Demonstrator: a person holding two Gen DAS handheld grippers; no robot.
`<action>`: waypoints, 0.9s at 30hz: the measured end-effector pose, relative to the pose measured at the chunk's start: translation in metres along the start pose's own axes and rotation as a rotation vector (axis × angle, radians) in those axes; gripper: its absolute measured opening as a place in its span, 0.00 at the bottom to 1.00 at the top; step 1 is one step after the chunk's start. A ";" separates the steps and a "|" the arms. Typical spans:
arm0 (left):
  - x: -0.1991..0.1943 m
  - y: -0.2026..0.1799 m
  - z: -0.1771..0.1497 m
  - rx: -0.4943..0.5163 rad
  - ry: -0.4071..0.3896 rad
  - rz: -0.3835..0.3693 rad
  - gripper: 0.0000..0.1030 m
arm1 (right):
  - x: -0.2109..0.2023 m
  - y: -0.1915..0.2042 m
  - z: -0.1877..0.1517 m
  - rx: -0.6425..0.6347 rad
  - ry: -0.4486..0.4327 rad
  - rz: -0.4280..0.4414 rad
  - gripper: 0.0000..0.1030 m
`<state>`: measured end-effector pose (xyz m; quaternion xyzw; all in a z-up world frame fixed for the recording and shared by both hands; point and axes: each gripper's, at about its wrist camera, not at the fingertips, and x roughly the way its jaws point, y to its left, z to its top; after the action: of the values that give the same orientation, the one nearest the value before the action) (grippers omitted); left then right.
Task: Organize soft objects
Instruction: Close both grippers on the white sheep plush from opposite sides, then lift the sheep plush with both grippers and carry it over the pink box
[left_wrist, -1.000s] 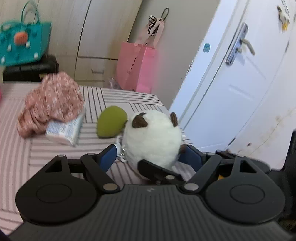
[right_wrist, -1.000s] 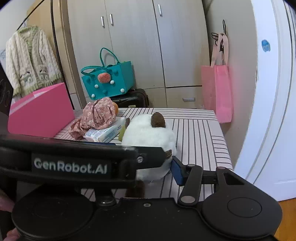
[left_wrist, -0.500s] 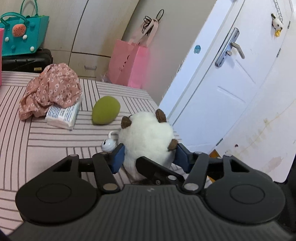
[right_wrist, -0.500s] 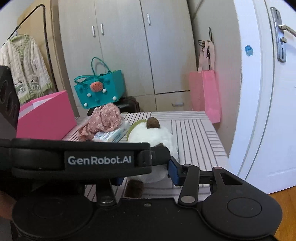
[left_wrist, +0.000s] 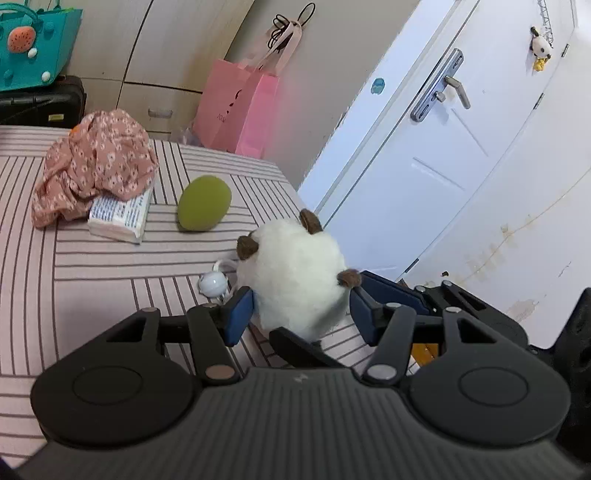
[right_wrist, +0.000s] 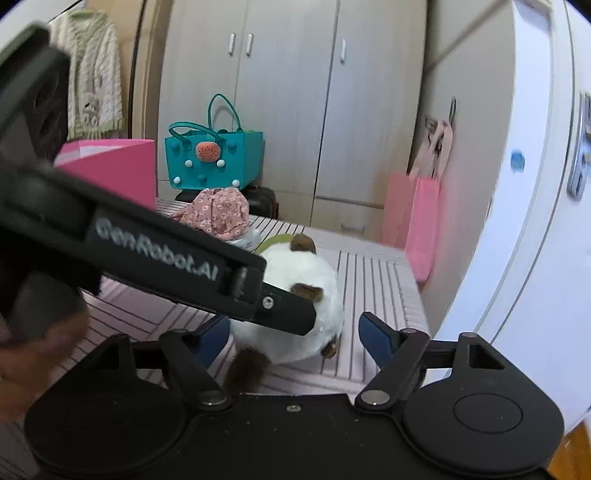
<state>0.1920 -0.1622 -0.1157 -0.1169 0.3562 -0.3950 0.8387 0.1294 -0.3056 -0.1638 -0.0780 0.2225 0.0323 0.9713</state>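
A white plush toy (left_wrist: 299, 284) with brown ears and feet sits near the right edge of the striped surface (left_wrist: 74, 277). My left gripper (left_wrist: 301, 314) is shut on it, its blue pads pressed against both sides. In the right wrist view the same plush toy (right_wrist: 291, 295) lies between the fingers of my right gripper (right_wrist: 295, 339). Those jaws are opening, and the right pad stands clear of the fur. The left gripper's black body crosses that view and hides part of the toy. A green egg-shaped cushion (left_wrist: 204, 208) and a floral cloth (left_wrist: 96, 162) lie further back.
A tissue pack (left_wrist: 120, 216) lies under the cloth's edge, and a small white ball charm (left_wrist: 212, 283) hangs from the toy. A pink box (right_wrist: 110, 166) stands at the left. A teal bag (right_wrist: 212, 158), a pink bag (left_wrist: 236, 110) and a white door (left_wrist: 461, 166) surround the surface.
The left gripper's jaws closed onto the plush toy a second ago and stay there. The right gripper's jaws have spread apart off the toy, and its view has tilted.
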 end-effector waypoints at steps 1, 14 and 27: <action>-0.001 0.000 0.002 0.004 -0.006 0.001 0.55 | 0.003 -0.002 0.000 -0.002 0.004 0.010 0.83; 0.012 0.005 0.006 -0.026 0.012 -0.068 0.58 | 0.020 -0.035 -0.004 0.218 0.065 0.129 0.66; -0.013 -0.007 -0.013 0.002 0.045 -0.041 0.55 | -0.002 -0.018 -0.007 0.200 0.087 0.157 0.66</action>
<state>0.1739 -0.1561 -0.1151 -0.1144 0.3724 -0.4147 0.8223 0.1259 -0.3249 -0.1668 0.0356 0.2721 0.0824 0.9581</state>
